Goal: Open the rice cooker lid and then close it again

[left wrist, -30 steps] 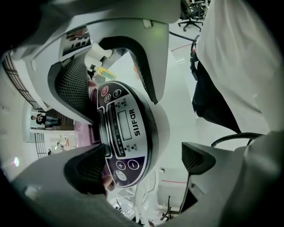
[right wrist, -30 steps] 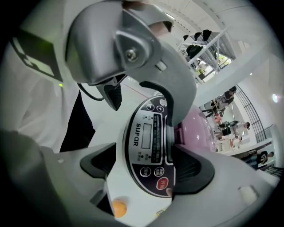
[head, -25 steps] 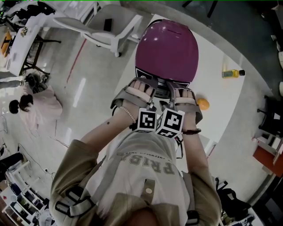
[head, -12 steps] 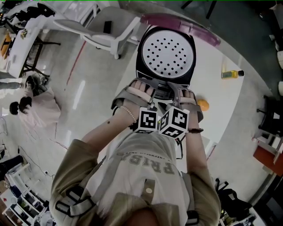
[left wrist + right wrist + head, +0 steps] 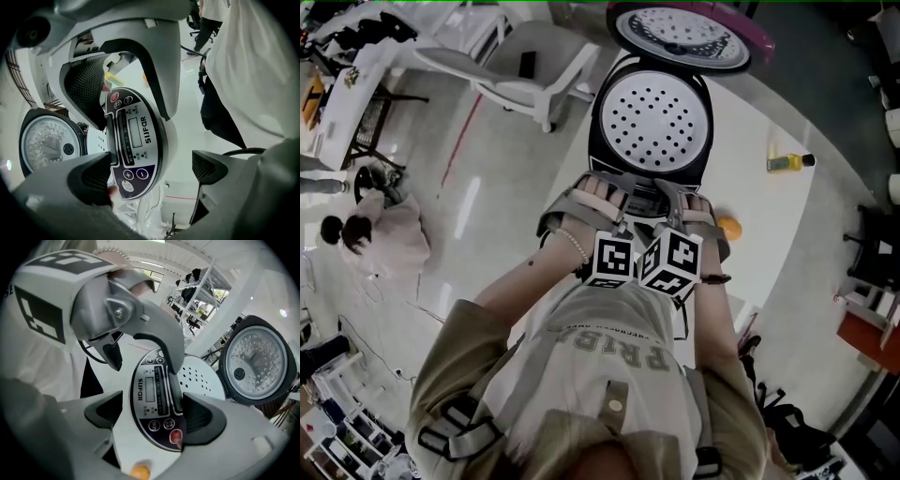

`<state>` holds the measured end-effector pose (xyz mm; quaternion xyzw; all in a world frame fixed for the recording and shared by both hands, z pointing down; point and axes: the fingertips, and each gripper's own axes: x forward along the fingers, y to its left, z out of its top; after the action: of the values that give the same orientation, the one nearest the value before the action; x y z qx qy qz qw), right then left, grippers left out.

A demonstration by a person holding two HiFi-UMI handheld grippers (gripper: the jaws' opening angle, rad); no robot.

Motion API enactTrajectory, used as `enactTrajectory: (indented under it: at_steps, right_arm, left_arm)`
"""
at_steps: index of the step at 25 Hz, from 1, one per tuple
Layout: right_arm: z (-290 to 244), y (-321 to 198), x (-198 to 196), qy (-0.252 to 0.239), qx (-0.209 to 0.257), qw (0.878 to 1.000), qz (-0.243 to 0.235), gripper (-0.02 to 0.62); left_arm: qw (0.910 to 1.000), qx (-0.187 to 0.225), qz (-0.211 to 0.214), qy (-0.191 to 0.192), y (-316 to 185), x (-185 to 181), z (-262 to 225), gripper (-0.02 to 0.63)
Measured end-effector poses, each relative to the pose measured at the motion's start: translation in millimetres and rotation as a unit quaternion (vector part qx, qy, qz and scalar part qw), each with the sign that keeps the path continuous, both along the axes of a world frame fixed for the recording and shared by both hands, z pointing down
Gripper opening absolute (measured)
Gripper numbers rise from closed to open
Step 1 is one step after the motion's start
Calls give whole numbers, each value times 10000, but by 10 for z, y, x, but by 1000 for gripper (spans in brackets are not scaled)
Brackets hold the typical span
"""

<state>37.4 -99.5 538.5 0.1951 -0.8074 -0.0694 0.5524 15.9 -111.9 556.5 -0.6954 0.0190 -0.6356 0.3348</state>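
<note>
The lid (image 5: 680,33) stands fully up now — a second ago it covered the rice cooker (image 5: 598,131). My left gripper (image 5: 152,171) and right gripper (image 5: 154,413) sit released, jaws apart over its control panel (image 5: 133,140).

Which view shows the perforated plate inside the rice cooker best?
The head view: nearly the whole perforated plate is seen from above. The right gripper view shows part of it; the left gripper view, only a sliver.
</note>
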Motion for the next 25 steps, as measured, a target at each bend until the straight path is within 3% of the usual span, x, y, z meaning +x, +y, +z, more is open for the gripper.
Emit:
enactTrajectory:
  at_steps: [13,25]
  right_arm:
    - [-17,-28,-16,-628,123,9979,91,379]
    - [-221,-46,46,-1933,263,9794,523,379]
  left_arm:
    - [9966,-454,-219,644,5,87,-20,551]
    - [9743,-1197,-901,1681,59,201,-131,549]
